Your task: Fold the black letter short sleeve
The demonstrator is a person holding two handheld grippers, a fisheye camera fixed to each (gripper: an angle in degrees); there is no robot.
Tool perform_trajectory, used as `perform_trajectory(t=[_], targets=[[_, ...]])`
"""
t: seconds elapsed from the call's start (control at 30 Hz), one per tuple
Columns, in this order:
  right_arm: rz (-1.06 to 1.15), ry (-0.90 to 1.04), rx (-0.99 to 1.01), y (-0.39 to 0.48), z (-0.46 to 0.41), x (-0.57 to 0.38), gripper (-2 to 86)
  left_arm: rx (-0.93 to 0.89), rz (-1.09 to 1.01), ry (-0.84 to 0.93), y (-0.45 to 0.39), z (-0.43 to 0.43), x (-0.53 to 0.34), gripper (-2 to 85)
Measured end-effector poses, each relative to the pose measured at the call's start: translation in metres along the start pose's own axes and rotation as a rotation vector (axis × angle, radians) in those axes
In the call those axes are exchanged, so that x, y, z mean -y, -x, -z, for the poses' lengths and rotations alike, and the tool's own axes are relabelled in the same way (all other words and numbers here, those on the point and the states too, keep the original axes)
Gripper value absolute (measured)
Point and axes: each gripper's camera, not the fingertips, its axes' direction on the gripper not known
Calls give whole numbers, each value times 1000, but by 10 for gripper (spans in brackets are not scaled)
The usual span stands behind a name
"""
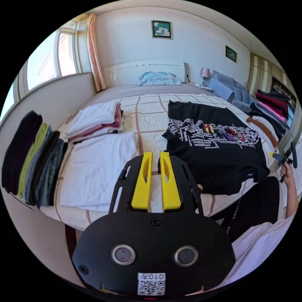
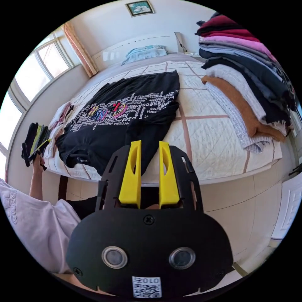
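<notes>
The bed (image 1: 148,110) is carrying the black letter short sleeve (image 1: 217,144), which is lying spread flat, print up, near the bed's front edge. The left gripper (image 1: 156,157) and right gripper (image 2: 149,146) are hovering off that edge, jaws slightly parted, gripping nothing.

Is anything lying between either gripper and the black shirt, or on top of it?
Nothing visible. The black shirt lies spread on the bed with nothing on it. The left gripper and right gripper hover at the bed's near edge, jaws apart and empty. The white shirt and clothes stack sit off to the sides.
</notes>
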Motion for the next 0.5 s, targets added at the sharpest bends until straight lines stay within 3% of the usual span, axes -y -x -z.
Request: perform_trajectory(t=[0.17, 0.37, 0.5], targets=[[-14, -145, 10, 36, -12, 9, 116, -335, -266, -30, -96, -14, 26, 33], [38, 13, -324, 77, -75, 27, 109, -455, -500, 41, -205, -38, 11, 31], [-82, -103, -256, 43, -10, 11, 40, -417, -563, 96, -216, -39, -3, 30]])
